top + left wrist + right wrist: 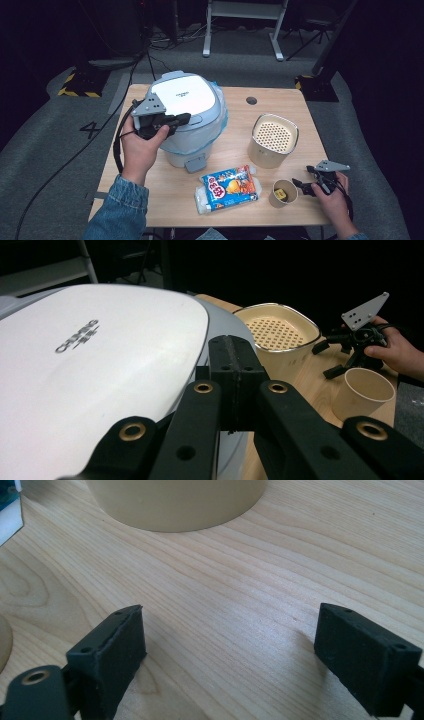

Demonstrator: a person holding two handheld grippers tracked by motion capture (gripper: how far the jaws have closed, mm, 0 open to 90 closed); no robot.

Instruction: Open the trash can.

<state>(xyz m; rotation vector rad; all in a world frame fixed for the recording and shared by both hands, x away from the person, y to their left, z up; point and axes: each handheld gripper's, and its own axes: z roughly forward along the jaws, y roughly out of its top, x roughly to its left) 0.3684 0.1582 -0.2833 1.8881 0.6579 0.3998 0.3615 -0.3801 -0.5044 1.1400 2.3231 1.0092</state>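
Left claw [183,119] clenched over rice cooker [182,97] lid, grey logo unreadable, right claw [302,187] released beside paper cup [283,193]

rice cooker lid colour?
White, with a pale blue-grey rim; the rice cooker lid shows best in the high view.
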